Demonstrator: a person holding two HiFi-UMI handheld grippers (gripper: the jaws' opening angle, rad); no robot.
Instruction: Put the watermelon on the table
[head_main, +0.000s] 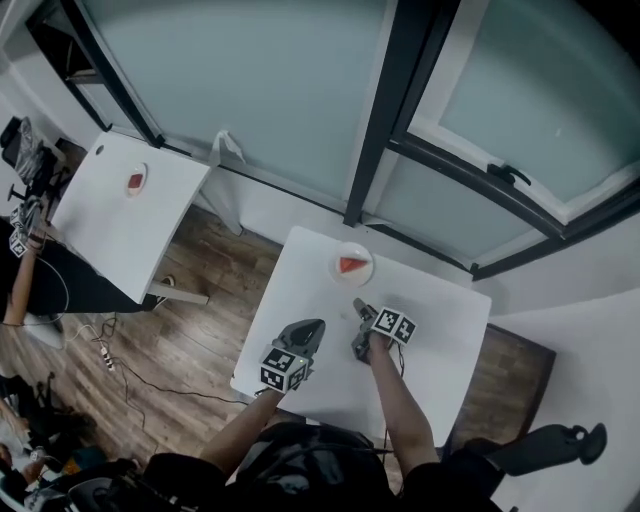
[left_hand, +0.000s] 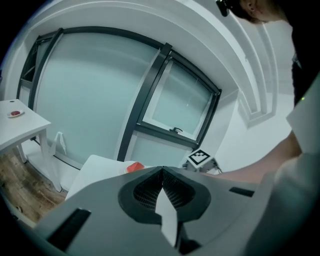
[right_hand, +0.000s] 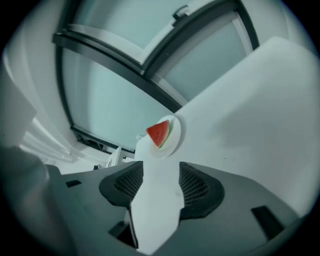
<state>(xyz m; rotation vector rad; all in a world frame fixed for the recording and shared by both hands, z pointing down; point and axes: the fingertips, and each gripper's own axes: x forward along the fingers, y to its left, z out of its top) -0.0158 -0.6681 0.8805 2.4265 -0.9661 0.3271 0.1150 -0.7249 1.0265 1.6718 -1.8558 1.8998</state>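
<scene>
While the red wedge of watermelon (head_main: 351, 265) sits on a round white plate (head_main: 338, 274) near the far edge of the square white table (head_main: 440, 340), the right tool (right_hand: 161, 170) points at it, spread and empty (the job looks done); the left tool (left_hand: 162, 171), pressed together, holds nothing.

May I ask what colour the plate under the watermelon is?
The plate is white, clearest in the right gripper view.

Probably a bare lab or test room rather than a home; a near counter (head_main: 450, 340) and a matching far counter (head_main: 115, 235), both plain white, stand on a wood-plank floor (head_main: 190, 345); frosted window panes (head_main: 260, 90) in dark frames fill the wall; loose cables (head_main: 108, 355) trail beside a second person's arm (head_main: 18, 290).
</scene>
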